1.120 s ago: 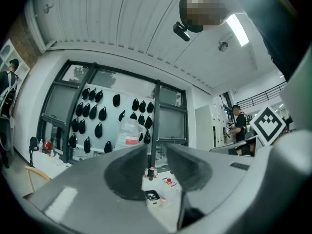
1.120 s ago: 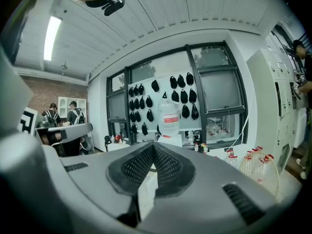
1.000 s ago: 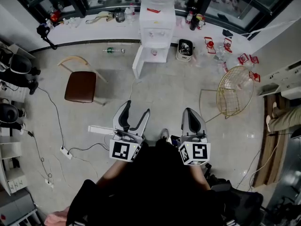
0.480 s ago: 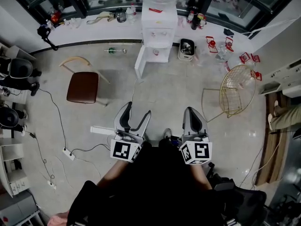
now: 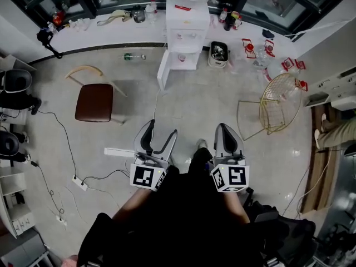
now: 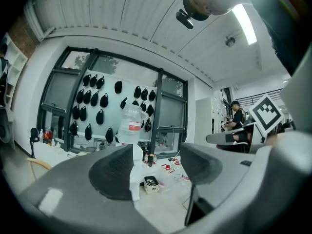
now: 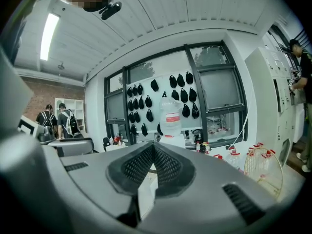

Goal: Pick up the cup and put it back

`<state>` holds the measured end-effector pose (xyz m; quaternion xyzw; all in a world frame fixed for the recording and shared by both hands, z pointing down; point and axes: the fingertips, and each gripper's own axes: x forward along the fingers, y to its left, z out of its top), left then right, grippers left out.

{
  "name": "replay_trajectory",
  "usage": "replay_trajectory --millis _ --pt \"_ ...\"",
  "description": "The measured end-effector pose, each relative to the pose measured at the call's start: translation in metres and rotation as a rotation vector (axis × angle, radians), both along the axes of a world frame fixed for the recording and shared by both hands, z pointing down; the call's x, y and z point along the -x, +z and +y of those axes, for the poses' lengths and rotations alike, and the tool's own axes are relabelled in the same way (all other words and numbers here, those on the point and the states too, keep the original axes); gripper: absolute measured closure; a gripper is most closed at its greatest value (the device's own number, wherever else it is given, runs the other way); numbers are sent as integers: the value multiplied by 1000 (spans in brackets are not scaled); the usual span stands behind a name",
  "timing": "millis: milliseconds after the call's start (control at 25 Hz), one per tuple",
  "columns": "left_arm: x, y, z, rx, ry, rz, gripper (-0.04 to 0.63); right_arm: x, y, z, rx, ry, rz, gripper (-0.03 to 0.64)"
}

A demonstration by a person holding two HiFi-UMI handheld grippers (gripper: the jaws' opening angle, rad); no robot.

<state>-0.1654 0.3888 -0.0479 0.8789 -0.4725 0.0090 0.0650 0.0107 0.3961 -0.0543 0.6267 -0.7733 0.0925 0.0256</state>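
- Left gripper [image 5: 161, 130] with jaws apart, empty; right gripper [image 5: 224, 129] with jaws together, empty; both face one water dispenser [image 5: 186, 32].
- One brown chair [image 5: 94, 102] stands left of the dispenser, one wire chair [image 5: 281, 102] right.

I see a white water dispenser [image 5: 186, 38] against the long white counter [image 5: 111, 33]; a brown-seated wooden chair [image 5: 94, 102] stands apart.
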Motion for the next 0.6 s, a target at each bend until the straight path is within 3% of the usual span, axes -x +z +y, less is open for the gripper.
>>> replay_trajectory --millis 240,600 --pt "-21 19 -49 35 -53 -3 290 -25 17 -58 7 -30 -1 623" --pt "-113 46 -169 66 -148 -8 288 -98 41 -198 24 -181 16 623"
